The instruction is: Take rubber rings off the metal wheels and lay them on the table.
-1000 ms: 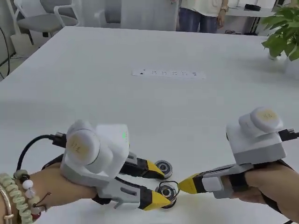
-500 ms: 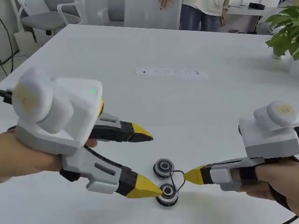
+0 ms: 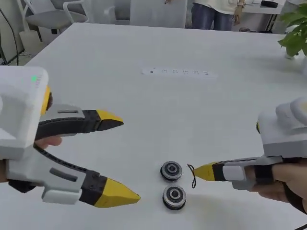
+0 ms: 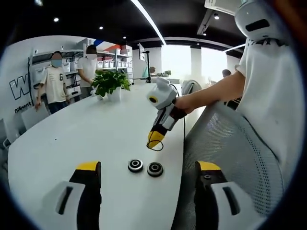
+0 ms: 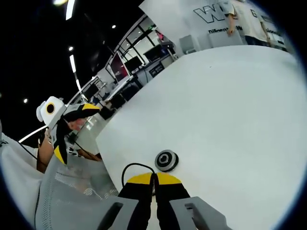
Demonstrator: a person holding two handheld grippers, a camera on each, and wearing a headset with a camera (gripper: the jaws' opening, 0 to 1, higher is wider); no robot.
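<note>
Two small metal wheels lie flat on the white table, close to its near edge. My right gripper is shut on a thin black rubber ring, which hangs loose just right of the wheels. In the right gripper view the ring loops out left of the shut jaws, with one wheel just ahead. My left gripper is held wide open to the left of the wheels and above the table, with nothing in it. Its own view looks down on both wheels and the right gripper.
A flush power strip sits mid-table. A potted plant stands at the far right corner. An office chair and a standing person are beyond the far edge. A mesh chair back is at the table's near side.
The left gripper has let go of the wheels, drawn back to the left and upward, and opened wide. The right gripper has pulled the ring free; it now hangs clear of both wheels.
</note>
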